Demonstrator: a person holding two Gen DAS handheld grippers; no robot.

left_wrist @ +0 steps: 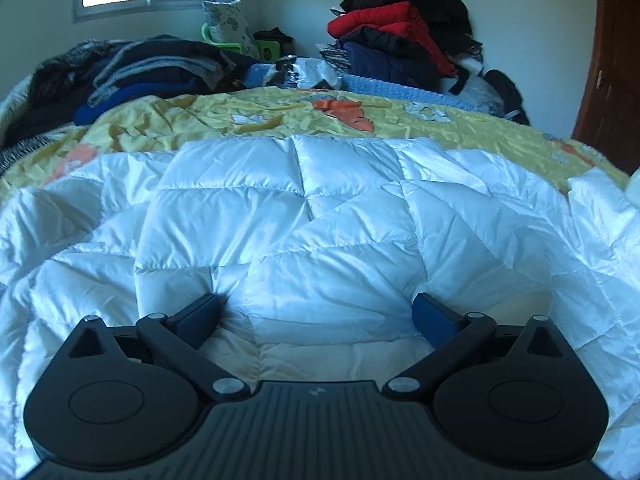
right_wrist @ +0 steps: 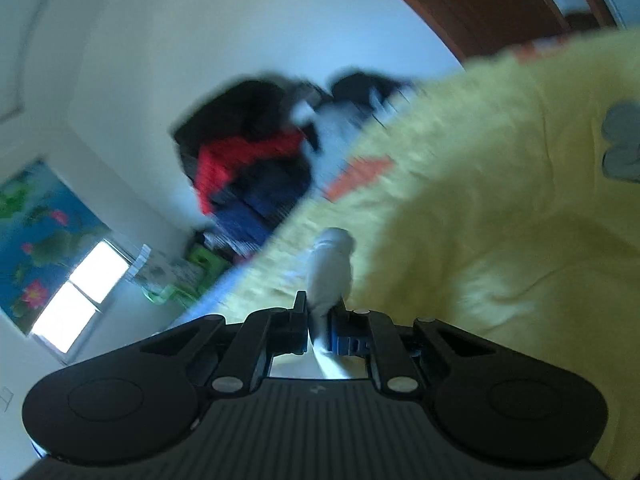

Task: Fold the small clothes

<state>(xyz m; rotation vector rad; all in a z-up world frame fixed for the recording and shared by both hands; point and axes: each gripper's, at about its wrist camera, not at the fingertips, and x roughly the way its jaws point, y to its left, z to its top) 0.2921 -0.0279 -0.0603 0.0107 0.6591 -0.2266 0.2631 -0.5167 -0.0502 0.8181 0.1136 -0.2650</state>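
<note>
A white quilted puffy garment [left_wrist: 304, 216] lies spread on the yellow patterned bedspread [left_wrist: 248, 112] and fills most of the left wrist view. My left gripper [left_wrist: 320, 312] is open, its blue-padded fingers wide apart and resting on the garment's near part. My right gripper [right_wrist: 318, 320] is shut on a bunched piece of the white garment [right_wrist: 330, 268], which sticks out past the fingertips above the yellow bedspread [right_wrist: 500, 220]. The right wrist view is tilted and blurred.
A pile of dark clothes [left_wrist: 132, 72] lies at the far left of the bed. A stack of red, black and navy jackets [left_wrist: 400, 36] stands at the far right against the wall. A brown door [left_wrist: 612, 60] is at the right.
</note>
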